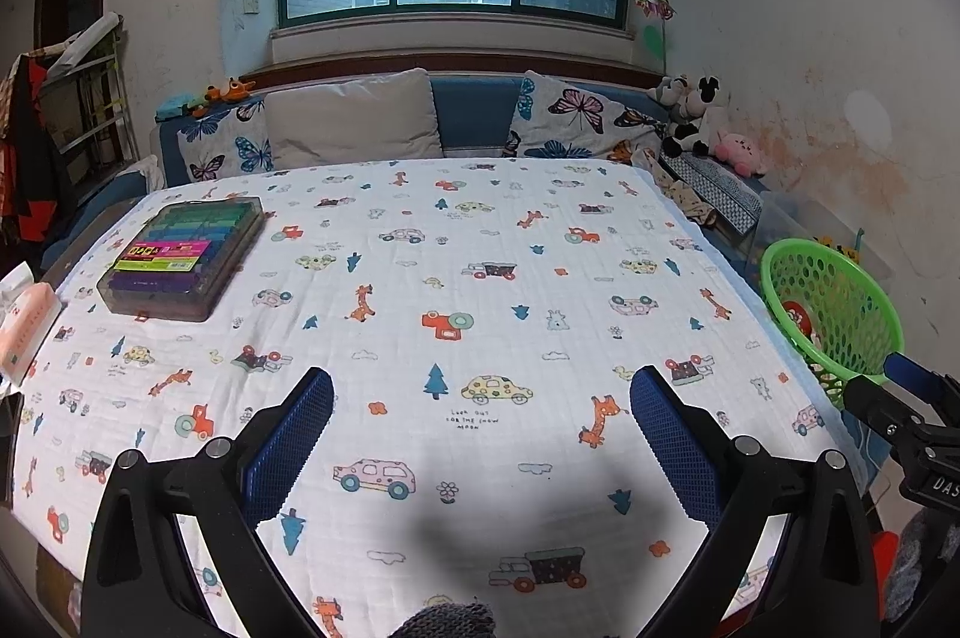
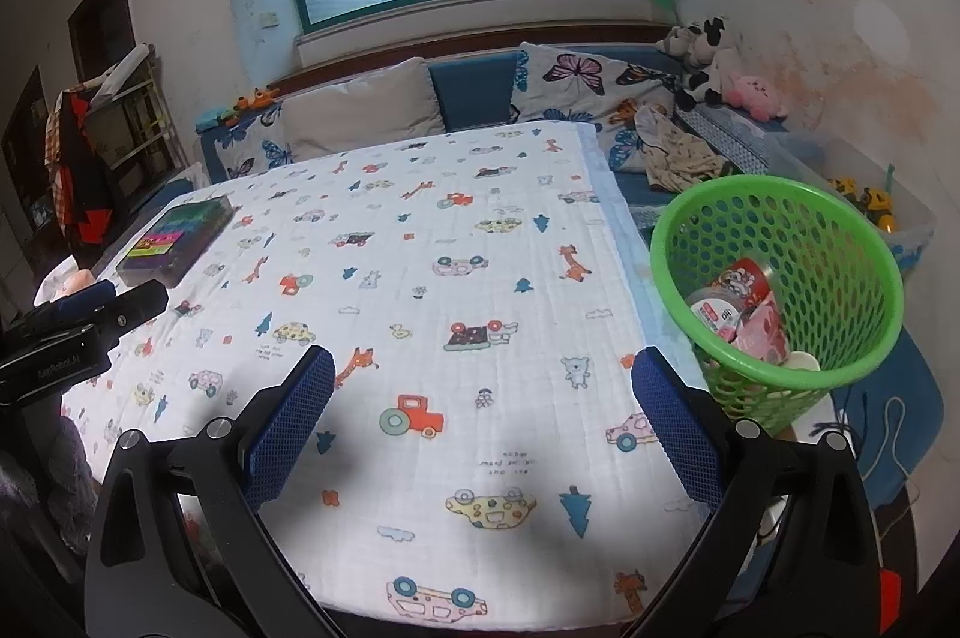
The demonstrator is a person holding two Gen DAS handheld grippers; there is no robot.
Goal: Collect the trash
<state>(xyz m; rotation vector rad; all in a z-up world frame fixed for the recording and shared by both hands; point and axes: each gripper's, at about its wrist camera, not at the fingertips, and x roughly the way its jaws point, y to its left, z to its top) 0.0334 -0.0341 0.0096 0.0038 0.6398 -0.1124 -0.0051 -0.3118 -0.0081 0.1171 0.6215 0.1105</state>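
Observation:
A green perforated basket (image 2: 780, 278) stands off the table's right edge; red and pink wrappers and a white cup (image 2: 744, 320) lie inside it. In the left wrist view the same basket (image 1: 834, 308) shows at the right. My left gripper (image 1: 480, 386) hangs open over the near middle of the patterned cloth, nothing between its blue pads. My right gripper (image 2: 483, 368) is open too, above the table's near right part, with the basket just beyond its right finger. Each gripper's black body shows at the edge of the other's view.
A table (image 1: 480, 278) under a white cartoon-print cloth fills the foreground. A clear case of coloured items (image 1: 186, 254) lies at its far left, a pink packet (image 1: 27, 326) at the left edge. A sofa with cushions (image 1: 354, 116) and plush toys (image 1: 696, 116) lines the back.

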